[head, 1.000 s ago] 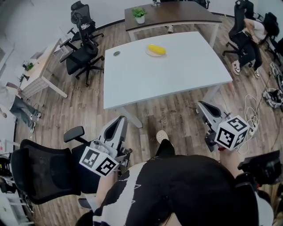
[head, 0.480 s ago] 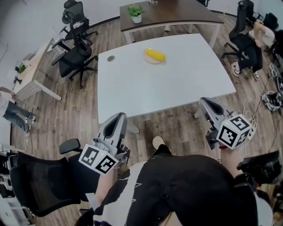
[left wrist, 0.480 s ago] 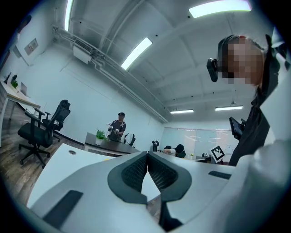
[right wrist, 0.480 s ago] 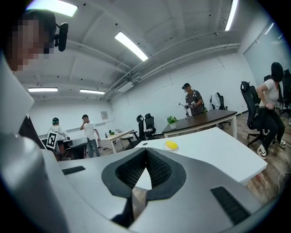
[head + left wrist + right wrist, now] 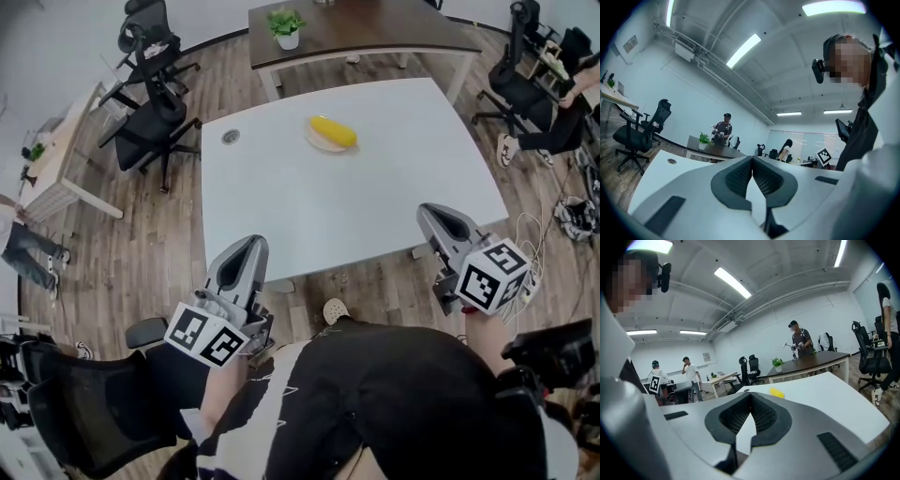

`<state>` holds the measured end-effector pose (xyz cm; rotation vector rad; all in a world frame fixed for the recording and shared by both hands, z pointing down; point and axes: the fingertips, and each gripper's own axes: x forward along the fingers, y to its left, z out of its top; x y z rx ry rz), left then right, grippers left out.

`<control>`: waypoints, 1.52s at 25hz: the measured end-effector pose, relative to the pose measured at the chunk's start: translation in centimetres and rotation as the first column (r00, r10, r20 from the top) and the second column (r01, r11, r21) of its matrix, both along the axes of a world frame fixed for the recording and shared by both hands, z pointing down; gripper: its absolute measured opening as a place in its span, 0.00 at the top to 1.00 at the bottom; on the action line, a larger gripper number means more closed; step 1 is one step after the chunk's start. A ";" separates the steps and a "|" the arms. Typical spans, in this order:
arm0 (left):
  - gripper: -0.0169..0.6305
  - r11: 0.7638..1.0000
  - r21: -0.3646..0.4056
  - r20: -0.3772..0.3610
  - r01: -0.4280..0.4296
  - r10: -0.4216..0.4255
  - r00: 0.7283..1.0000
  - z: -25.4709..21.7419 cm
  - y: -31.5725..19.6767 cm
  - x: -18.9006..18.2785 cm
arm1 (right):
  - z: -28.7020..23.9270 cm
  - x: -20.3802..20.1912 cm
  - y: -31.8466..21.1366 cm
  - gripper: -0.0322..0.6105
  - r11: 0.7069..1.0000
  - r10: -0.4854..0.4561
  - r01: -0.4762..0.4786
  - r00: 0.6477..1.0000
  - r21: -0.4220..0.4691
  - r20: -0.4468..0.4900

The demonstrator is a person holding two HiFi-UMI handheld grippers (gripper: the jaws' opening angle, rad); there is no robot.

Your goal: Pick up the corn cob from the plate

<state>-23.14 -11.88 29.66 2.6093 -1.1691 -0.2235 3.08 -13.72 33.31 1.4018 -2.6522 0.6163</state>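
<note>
Room is evenly bright, in cool white. The source is the ceiling strip lights (image 5: 743,49), which show in both gripper views. One panel (image 5: 832,7) is blown out to plain white. The table (image 5: 281,187) is bright with no hard glare. Shadows on the wood floor (image 5: 141,244) are soft and faint. The corn (image 5: 333,131) is sharp, with no motion smear. Fisheye bend is strong: table edges curve, and both gripper views darken to black in rounded corners.
</note>
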 end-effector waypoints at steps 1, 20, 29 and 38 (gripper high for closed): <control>0.95 1.000 0.000 -0.002 0.002 -0.002 1.000 0.0 -0.8 -0.1 | 0.0 -0.1 -0.7 0.93 1.000 -0.001 0.001 1.000 -0.004 -0.002; 0.95 0.999 0.041 0.022 -0.025 0.024 0.999 -1.1 -11.8 0.1 | 0.0 -0.6 -11.4 0.93 0.999 0.015 -0.016 1.000 0.028 0.023; 0.95 0.998 0.058 0.009 -0.028 0.028 1.000 -1.5 -14.1 -0.2 | -0.3 -1.5 -14.1 0.93 1.000 -0.007 0.008 1.000 0.022 -0.016; 0.95 0.998 0.032 -0.001 -0.054 0.054 0.999 -0.3 -15.9 1.6 | 1.1 -0.8 -15.2 0.93 0.999 -0.005 0.004 0.999 -0.041 -0.043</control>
